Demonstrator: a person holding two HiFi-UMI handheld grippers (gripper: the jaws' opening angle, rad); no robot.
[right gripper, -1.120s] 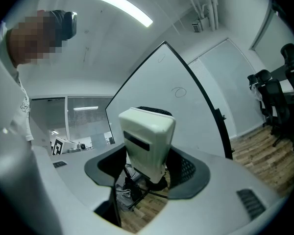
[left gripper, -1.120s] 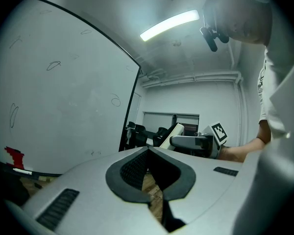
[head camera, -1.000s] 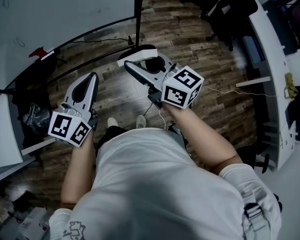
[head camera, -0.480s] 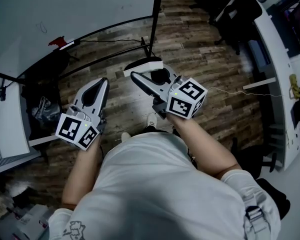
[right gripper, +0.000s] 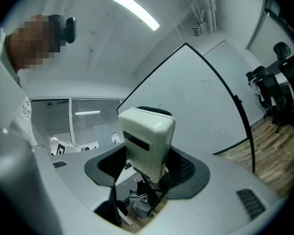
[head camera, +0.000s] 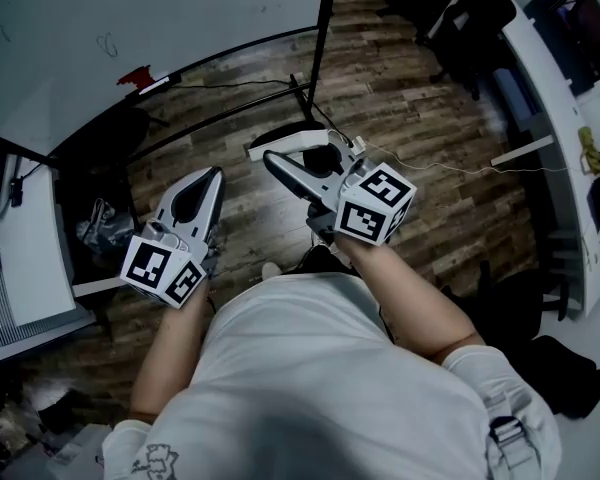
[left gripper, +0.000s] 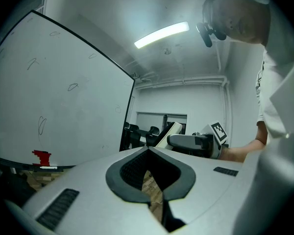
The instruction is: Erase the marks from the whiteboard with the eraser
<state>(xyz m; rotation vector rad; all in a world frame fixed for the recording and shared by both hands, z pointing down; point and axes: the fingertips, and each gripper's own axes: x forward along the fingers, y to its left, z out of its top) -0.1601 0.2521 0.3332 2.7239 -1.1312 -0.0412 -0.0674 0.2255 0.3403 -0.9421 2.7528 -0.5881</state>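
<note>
Whiteboard (head camera: 130, 18) nearer | wood floor (head camera: 410, 98) | left tongs (head camera: 212, 176) clenched, empty | right tongs (head camera: 278, 154) grasping eraser (right gripper: 146, 136)

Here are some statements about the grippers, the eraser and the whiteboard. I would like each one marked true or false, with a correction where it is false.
1. The right gripper holds the white rectangular eraser. True.
2. The left gripper grips a red object. False: its jaws are together on nothing; the red object sits at the large white whiteboard's lower edge.
3. The eraser presses against the whiteboard. False: it is held apart from it, over the wooden floor.
4. The whiteboard bears pen marks. True.
</note>
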